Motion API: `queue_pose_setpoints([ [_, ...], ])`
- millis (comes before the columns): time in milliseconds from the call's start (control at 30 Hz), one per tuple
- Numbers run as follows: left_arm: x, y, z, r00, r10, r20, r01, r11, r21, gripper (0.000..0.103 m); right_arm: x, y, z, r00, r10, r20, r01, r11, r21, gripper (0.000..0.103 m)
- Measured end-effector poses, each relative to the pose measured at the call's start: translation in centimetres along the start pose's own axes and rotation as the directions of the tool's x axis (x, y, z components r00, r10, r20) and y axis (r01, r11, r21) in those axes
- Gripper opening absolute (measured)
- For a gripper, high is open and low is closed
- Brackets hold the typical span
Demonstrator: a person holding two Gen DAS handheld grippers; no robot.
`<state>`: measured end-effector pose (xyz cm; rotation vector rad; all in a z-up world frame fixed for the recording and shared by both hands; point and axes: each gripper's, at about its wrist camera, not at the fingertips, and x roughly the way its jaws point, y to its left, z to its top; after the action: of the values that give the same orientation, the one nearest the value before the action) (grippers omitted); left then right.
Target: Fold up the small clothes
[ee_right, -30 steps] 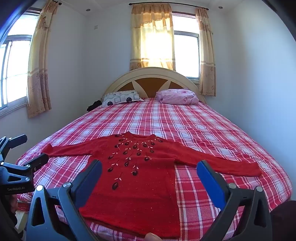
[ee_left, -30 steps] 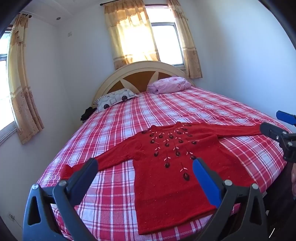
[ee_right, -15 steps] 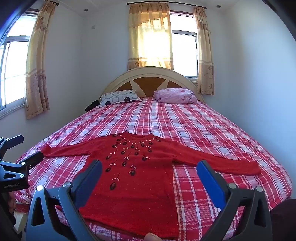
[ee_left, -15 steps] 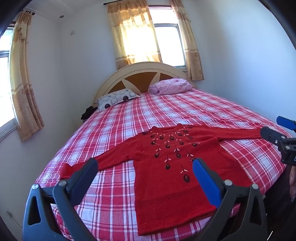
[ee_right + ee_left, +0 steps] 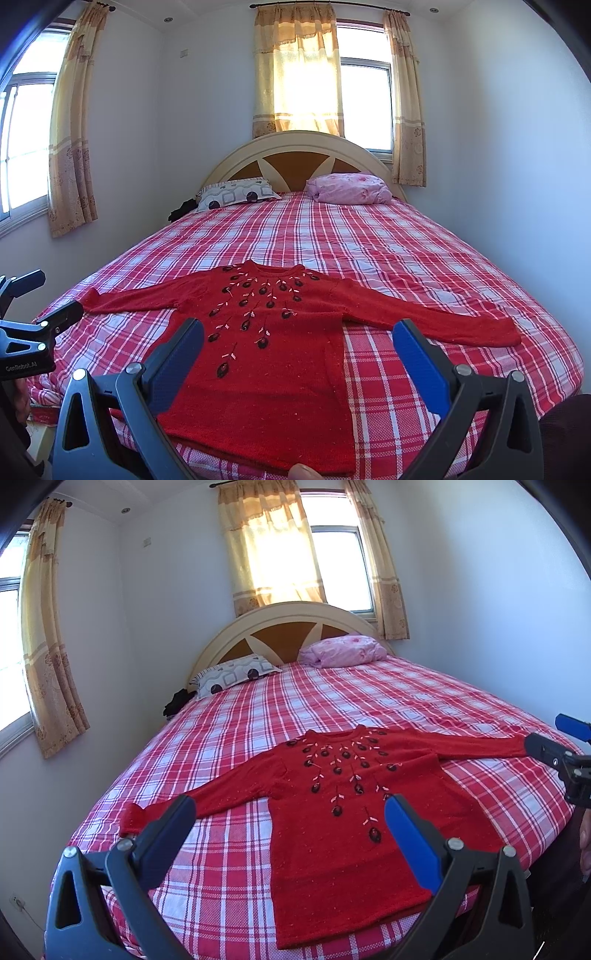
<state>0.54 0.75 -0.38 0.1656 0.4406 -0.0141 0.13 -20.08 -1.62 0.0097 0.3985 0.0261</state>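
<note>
The red sweater [image 5: 343,812] lies flat, sleeves spread toward nine and three o'clock, on the checked bed [image 5: 424,701]; soft, limp knit, probably best pinched at cuffs or hem, while left gripper [image 5: 290,823] and right gripper [image 5: 298,345] gape empty.

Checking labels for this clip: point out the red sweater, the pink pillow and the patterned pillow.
red sweater [image 5: 280,373], right wrist view, lower front panel.
pink pillow [image 5: 349,189], right wrist view, top middle.
patterned pillow [image 5: 236,672], left wrist view, centre face.
</note>
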Motion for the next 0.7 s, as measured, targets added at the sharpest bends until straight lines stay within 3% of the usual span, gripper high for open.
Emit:
queue_pose_setpoints([
  [700, 0.23, 0.34, -0.13, 1.0, 0.006, -0.004, -0.006, 1.0, -0.008, 0.103, 0.74, -0.06, -0.19, 1.0, 0.001, -0.015, -0.001, 1.0, -0.003, 0.102],
])
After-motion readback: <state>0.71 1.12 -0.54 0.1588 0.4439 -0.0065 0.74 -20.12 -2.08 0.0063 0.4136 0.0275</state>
